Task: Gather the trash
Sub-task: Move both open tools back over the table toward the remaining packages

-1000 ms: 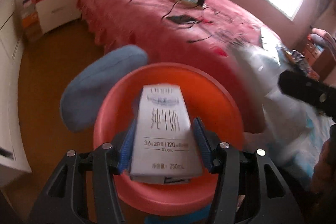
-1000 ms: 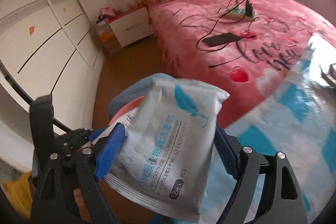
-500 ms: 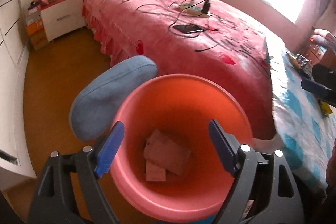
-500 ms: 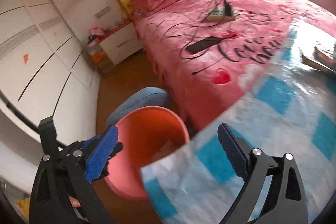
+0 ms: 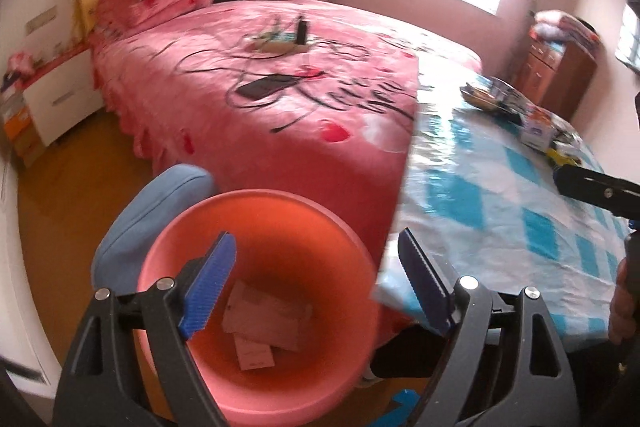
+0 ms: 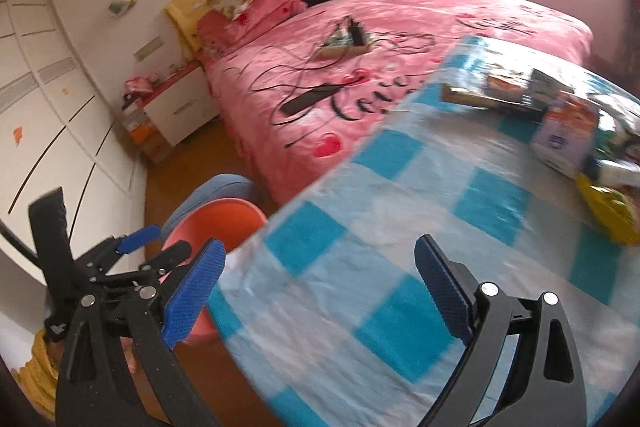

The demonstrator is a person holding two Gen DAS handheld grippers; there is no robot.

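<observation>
**Surfaces around the orange bin**

You look into a smooth plastic orange bin (image 5: 256,227) with a faint sheen; the cartons (image 5: 264,323) on its floor look like matt paperboard. Just right of the bin, the desk (image 5: 500,211) wears a glossy, crinkled checked plastic cover. Behind the bin, the bed (image 5: 280,99) has soft pink cloth with a slight shine. Left of the bin the floor (image 5: 80,171) looks like polished wood. Your left gripper (image 5: 316,283) shows matt black plastic arms, ribbed blue pads and bright metal screws; your right gripper (image 6: 320,291) looks the same.
</observation>
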